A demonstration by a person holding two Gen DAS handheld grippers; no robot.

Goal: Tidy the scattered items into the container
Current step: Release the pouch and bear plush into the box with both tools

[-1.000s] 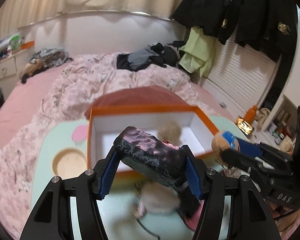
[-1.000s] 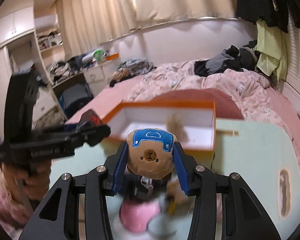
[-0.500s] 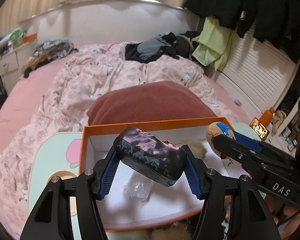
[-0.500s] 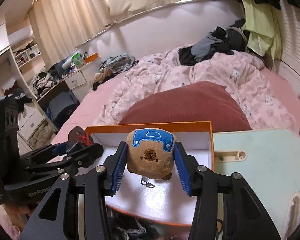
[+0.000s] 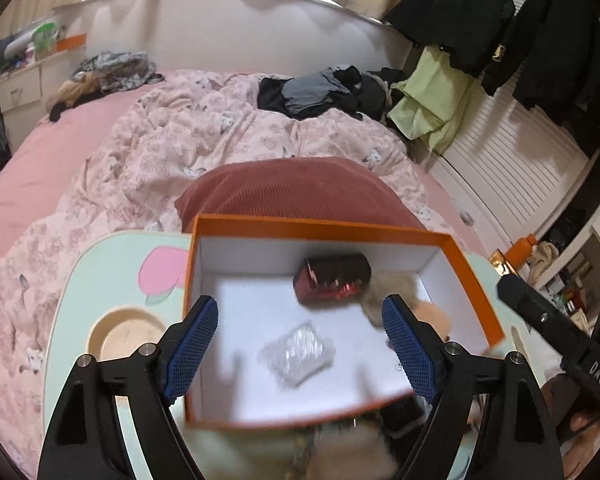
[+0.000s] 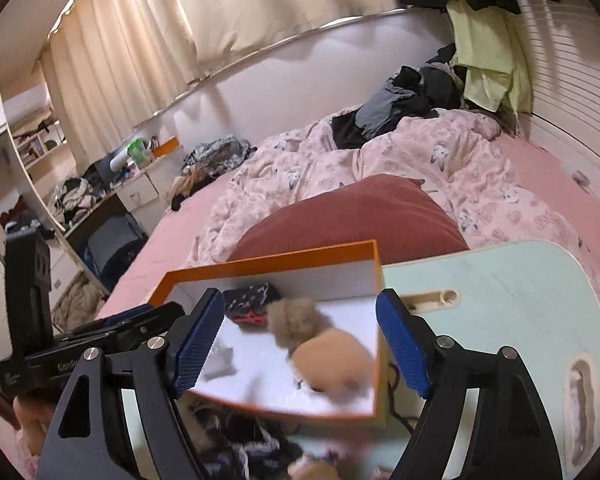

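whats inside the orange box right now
Inside the orange box: a dark red-black pouch near the back wall, a clear plastic packet mid-floor, and a tan plush toy beside a fluffy pompom. The near corners are hidden behind the tongs.

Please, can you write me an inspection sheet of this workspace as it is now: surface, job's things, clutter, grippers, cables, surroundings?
Surface: pale green lap table on the bed, with a round recess.
Job's things: orange box holds a dark red patterned pouch, a clear plastic packet, a fluffy beige pompom and a tan plush toy.
Clutter: blurred items in front of the box, not identifiable.
Grippers: left gripper open, empty; right gripper open, empty.
Cables: thin dark cord beside the box.
Surroundings: red cushion, pink duvet, hanging black jackets.
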